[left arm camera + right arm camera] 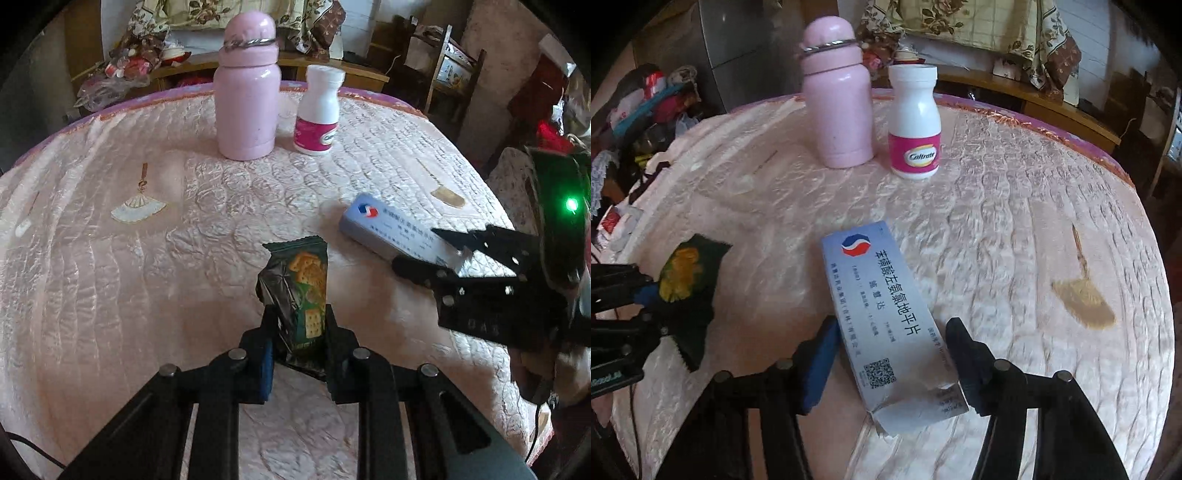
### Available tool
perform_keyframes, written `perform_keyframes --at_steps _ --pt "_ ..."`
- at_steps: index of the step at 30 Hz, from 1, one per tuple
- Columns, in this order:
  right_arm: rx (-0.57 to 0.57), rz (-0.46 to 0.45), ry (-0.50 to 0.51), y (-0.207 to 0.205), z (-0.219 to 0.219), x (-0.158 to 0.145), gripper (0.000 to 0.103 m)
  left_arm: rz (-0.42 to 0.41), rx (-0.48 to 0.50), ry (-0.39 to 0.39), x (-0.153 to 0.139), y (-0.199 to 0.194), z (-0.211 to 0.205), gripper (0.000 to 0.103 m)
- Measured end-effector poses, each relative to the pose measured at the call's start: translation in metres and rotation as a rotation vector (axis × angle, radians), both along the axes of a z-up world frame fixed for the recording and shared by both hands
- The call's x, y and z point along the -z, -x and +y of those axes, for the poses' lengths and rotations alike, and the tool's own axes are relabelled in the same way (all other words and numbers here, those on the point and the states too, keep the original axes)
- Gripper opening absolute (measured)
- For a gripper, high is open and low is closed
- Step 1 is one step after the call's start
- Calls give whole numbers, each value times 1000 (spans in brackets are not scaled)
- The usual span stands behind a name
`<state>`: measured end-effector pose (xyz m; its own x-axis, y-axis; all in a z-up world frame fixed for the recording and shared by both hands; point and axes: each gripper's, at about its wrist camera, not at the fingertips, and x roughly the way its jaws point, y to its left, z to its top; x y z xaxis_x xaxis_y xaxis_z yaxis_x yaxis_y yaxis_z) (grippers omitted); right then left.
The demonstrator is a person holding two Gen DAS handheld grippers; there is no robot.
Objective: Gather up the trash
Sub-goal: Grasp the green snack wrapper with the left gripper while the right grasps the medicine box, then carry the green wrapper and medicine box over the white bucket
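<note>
Left wrist view first: my left gripper (299, 328) is pinched shut on the green biscuit wrapper (301, 291), holding its lower half just above the pink-quilted bench (110, 295). I judge it light, crinkly and slippery, so a mid-body pinch suits it. Farther back stand a pink flask (246, 96) and a white pill bottle (317, 110). Right wrist view: my right gripper (890, 350) straddles the pale medicine box (886, 314) lying flat, jaws part open, pads not clearly pressing. Thin card, probably empty and crushable; I would grip across its long sides, gently.
</note>
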<state>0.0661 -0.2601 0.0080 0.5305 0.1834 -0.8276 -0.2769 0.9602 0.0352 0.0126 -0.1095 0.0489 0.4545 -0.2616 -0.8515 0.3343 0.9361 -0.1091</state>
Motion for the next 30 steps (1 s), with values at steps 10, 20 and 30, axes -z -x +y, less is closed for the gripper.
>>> perform_keyframes --at_steps 10,20,30 --pt "98 -43 -56 95 -31 -28 62 -45 37 -19 -8 47 -27 23" --pt "169 -77 -77 172 -60 -49 62 -64 88 -2 -19 85 -53 23" --pt "260 -106 -86 215 -96 -61 62 -73 143 6 -26 109 -84 23"
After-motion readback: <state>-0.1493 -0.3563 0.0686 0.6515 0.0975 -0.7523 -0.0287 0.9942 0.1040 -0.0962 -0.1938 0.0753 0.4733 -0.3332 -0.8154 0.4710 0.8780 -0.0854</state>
